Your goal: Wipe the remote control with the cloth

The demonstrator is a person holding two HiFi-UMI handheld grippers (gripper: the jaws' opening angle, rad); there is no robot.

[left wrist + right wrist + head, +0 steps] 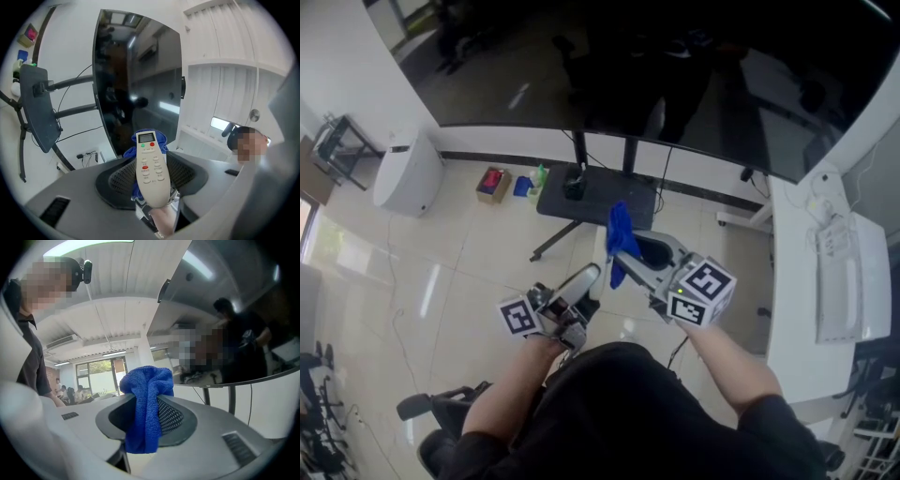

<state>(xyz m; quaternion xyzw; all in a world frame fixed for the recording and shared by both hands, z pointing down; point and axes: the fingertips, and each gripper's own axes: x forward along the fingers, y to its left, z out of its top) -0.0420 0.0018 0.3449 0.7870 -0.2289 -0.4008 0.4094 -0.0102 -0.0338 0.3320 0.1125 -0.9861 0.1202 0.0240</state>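
The long white plastic remote control [151, 168] is clamped in the left gripper [581, 286] and the bunched blue terry cloth [145, 404] in the right gripper [628, 253], held in mid-air just behind it, so wiping is judged barely begun.

In head view, L gripper [577, 292] sits left of R gripper [623, 255], both over the floor in front of the person. Remote control [151, 171] is clamped between L jaws; cloth [146, 404] is pinched between R jaws, hanging just behind the remote's far end. Stand base [592, 199] lies beyond both, w/ screen [675, 75] above it. Desk [797, 309] at right, keyboard [839, 281] on it. Floor unit [408, 173] at far left by the wall, box [494, 184] between it & the base.
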